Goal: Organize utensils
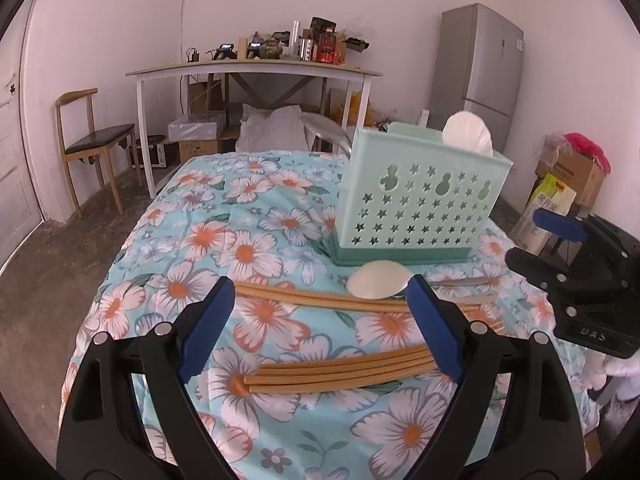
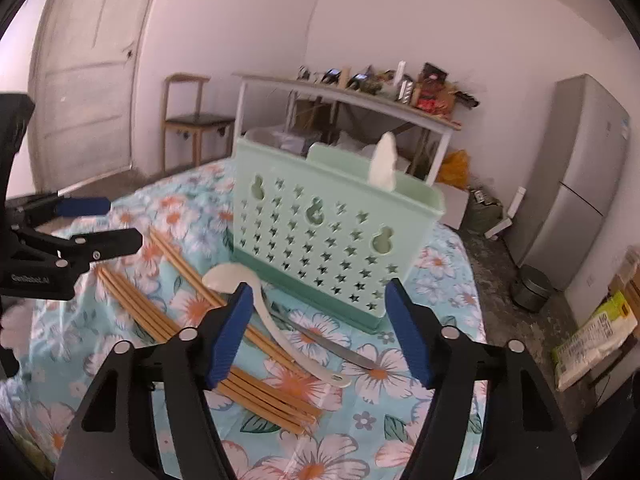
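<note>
Left gripper (image 1: 320, 320) wide over chopsticks (image 1: 340, 374); right gripper (image 2: 320, 328) wide, spoon (image 2: 280, 320) between fingers, untouched

White walls, wooden chair (image 1: 94, 148), cluttered desk (image 1: 256, 70), fridge (image 1: 480, 76).

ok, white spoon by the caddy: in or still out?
Out. The white spoon lies flat on the floral cloth in front of the green caddy; another spoon already stands inside.

A wooden chair (image 1: 94, 136) stands by the white door (image 1: 12, 184), a cluttered white side table (image 1: 256, 70) lines the far wall, and a grey fridge (image 1: 480, 66) fills the corner beside cardboard boxes (image 1: 572, 176).
</note>
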Available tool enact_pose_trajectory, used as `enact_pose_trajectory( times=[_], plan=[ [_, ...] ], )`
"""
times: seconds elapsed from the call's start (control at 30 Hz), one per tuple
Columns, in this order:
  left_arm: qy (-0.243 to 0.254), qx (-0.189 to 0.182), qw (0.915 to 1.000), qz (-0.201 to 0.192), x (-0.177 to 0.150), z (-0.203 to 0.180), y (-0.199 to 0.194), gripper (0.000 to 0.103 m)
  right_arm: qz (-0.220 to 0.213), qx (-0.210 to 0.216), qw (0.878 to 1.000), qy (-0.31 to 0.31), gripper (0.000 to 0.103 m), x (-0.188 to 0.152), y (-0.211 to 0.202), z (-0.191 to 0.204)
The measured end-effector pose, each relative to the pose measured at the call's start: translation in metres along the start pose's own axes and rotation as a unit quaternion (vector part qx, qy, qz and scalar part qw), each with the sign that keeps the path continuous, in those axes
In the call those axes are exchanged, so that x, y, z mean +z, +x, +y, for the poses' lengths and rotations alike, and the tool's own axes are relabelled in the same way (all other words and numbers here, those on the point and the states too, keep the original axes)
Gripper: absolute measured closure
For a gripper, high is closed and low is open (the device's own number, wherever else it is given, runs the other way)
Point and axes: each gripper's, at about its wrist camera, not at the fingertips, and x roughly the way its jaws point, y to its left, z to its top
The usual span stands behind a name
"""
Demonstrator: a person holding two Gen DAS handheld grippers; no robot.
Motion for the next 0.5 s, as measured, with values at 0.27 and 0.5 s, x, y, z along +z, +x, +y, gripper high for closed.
enact_pose_trajectory(
  times=[0.27,0.5],
  plan=[
    [0.003,0.006,0.9998,0.016,-0.007,0.004,0.012,0.019,0.079,0.052,0.995,-0.038,0.064,-0.003,0.040,0.010],
    [-0.010,0.004,0.9996,0.028,-0.010,0.012,0.020,0.019,0.127,0.109,0.985,-0.052,0.071,0.002,0.070,0.027]
  ],
)
